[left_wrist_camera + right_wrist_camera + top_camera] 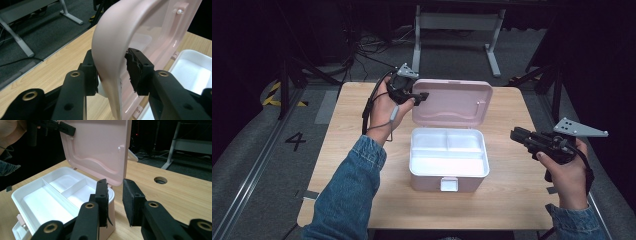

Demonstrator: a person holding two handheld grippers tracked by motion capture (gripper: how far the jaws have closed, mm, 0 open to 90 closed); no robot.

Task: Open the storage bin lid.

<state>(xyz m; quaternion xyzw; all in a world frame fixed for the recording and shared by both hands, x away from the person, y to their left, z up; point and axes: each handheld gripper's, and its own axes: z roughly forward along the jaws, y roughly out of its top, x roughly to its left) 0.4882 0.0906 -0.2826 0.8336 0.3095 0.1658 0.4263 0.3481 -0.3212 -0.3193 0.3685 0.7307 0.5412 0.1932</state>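
Note:
A pink box (427,184) with a white divided tray (447,150) sits mid-table, and its lid (452,102) stands upright at the back. My left gripper (422,96) is at the lid's upper left corner. In the left gripper view the lid's curved edge (107,37) runs between the jaws of that gripper (112,72); a gap shows between the lid and the right pad, so it is open. My right gripper (518,135) hovers to the right of the box, open and holding nothing. Its jaws (116,202) point at the box's right wall (112,200) and the lid (100,147).
The wooden table (512,200) has a round hole (160,180) behind the box on the right. A white latch (449,184) hangs on the box front. A grey desk frame (457,22) stands on the floor beyond the table, and cables (362,50) lie there.

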